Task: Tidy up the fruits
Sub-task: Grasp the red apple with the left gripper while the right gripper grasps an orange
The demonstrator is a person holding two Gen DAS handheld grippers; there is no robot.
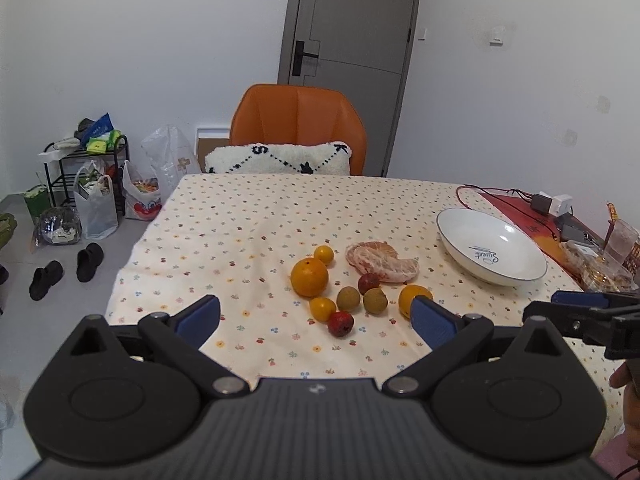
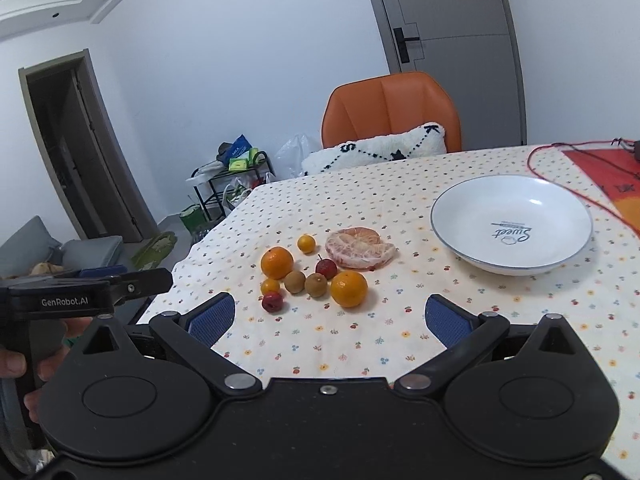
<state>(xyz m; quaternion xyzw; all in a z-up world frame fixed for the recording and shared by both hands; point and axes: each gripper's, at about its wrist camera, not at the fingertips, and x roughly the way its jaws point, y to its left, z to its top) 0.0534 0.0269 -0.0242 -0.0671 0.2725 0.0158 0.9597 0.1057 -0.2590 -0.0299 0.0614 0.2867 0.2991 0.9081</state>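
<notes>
Fingers on both of our grippers stand wide apart and hold nothing: the left gripper (image 1: 316,316) and the right gripper (image 2: 326,320) hover over the near edge of the bench (image 2: 360,344). We judge the task not yet begun, since every fruit (image 2: 316,270) lies in a loose cluster on the floral cloth, the peeled citrus (image 2: 360,248) at its far side, and the white plate (image 2: 460,220) to the right sits bare. Beyond are an orange chair (image 1: 298,118), a grey door (image 1: 352,16) and bags (image 1: 96,204) on the floor.
</notes>
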